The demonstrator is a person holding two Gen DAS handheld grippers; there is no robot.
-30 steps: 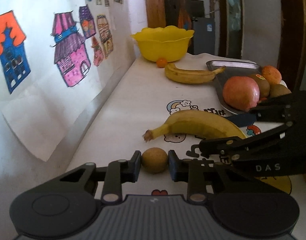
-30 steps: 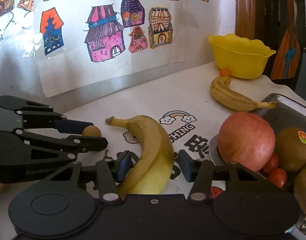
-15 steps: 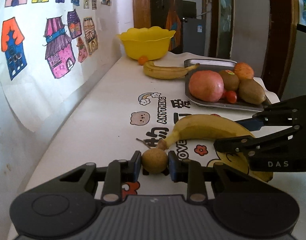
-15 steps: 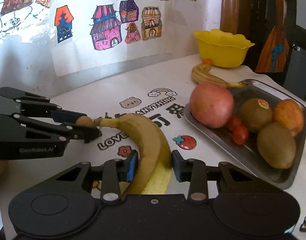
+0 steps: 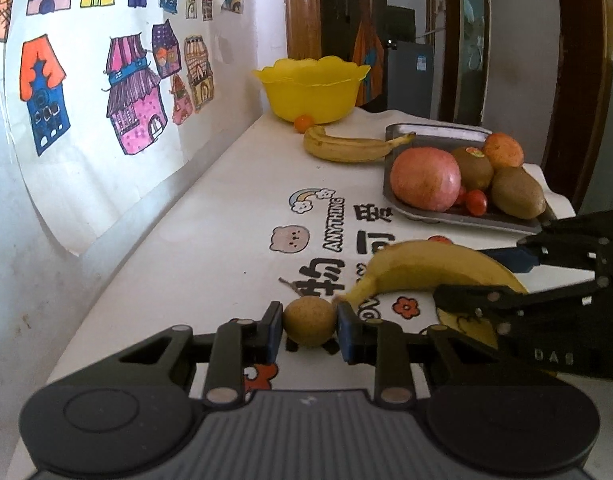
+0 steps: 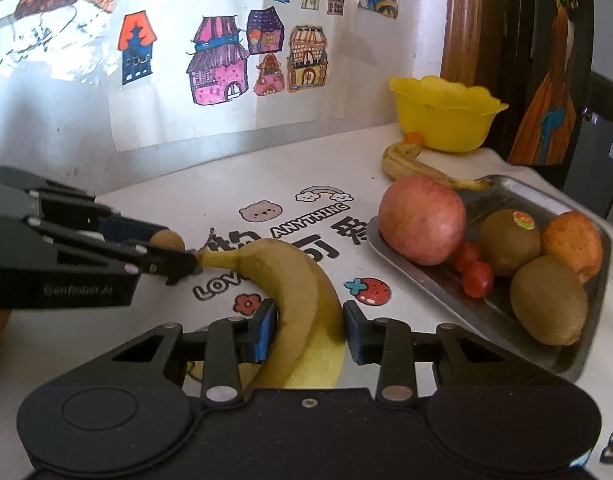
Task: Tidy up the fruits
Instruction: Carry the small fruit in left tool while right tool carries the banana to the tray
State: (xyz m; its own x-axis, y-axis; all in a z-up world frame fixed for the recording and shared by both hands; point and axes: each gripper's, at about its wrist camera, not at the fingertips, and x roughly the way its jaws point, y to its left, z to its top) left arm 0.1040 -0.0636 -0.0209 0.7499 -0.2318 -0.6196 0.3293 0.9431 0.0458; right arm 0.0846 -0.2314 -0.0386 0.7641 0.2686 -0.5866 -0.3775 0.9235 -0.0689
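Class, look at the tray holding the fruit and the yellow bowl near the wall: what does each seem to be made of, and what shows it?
Tray: probably stainless steel, with a dull brushed finish; its grey surface shows soft reflections and a thin rolled rim.
Yellow bowl: likely plastic, smooth and slightly glossy; it has uniform bright colour and a thin scalloped edge.

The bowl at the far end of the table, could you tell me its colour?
The bowl is plain yellow, clearest in the left wrist view.
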